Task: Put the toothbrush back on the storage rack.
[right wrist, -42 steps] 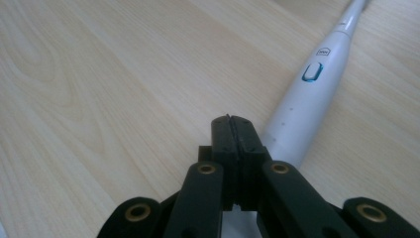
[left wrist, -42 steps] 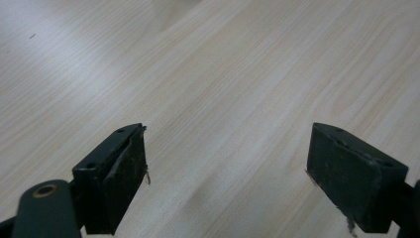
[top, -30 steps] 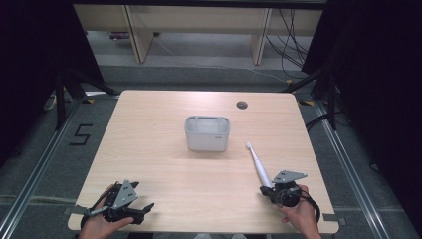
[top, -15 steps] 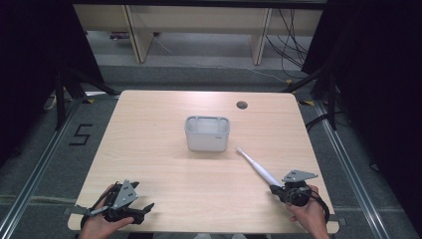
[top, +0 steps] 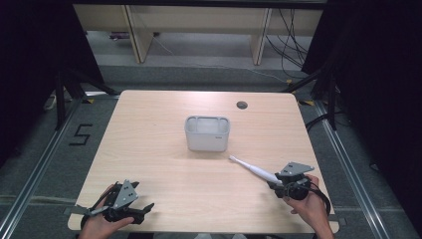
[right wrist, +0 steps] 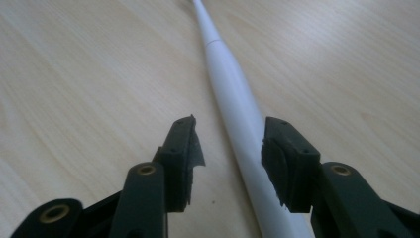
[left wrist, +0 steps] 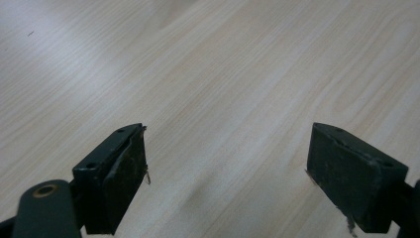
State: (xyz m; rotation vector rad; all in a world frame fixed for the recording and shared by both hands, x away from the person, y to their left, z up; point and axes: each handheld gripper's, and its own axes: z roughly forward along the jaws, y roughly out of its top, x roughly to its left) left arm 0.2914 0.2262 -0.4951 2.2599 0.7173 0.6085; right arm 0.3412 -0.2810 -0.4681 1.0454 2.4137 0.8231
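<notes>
The right hand-held gripper has just been opening and now stands released around the slim white plastic toothbrush, which lies on the pale wooden bench, near the grey rectangular plastic holder, on its front-right side. Judged, this is the set-down step; next the gripper should back away. The left hand-held gripper rests released.

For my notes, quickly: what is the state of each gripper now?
Left gripper: open, holding nothing.
Right gripper: jaws just opened; white toothbrush lies between them, released.

Toothbrush head & butt end cut off by frame edges.
</notes>
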